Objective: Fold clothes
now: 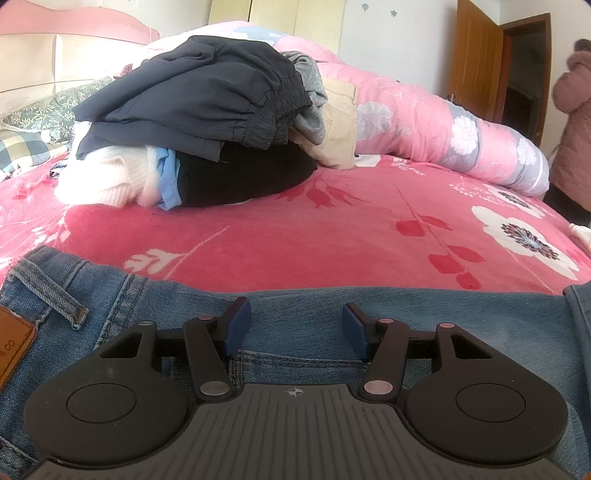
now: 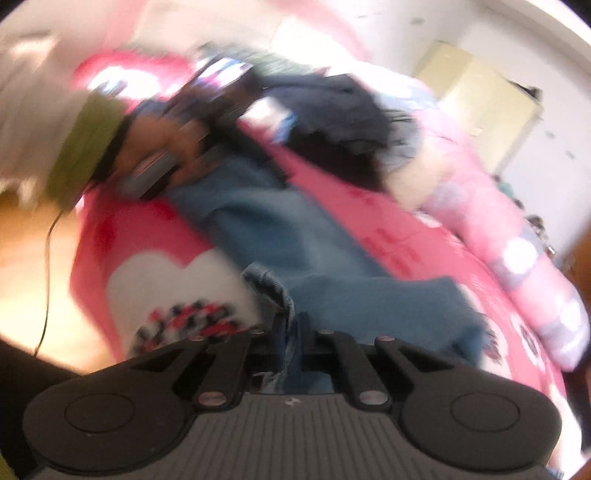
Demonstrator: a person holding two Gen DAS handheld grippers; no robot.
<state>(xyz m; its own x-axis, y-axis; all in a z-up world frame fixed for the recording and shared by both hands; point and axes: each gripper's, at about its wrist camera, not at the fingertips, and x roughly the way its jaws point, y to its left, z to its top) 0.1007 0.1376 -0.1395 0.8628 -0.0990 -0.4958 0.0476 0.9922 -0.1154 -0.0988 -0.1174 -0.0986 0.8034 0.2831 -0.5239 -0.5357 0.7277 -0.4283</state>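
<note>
Right wrist: jaws pinch jeans [image 2: 332, 258] hem; left wrist: waistband only

Bedroom, daylit, seen over a bed.

From my feed I see a bed [image 1: 332, 236] under a red floral sheet, a pink padded headboard [image 1: 74, 33] at its far left, cream wardrobe doors [image 1: 295, 18] against a white wall [image 1: 399, 33], a brown wooden door [image 1: 476, 55] standing open at right, and warm wooden floor [image 2: 29, 266] beside the bed.

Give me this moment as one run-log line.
left gripper: open over jeans waist | right gripper: shut on jeans hem | clothes pile: untouched
</note>
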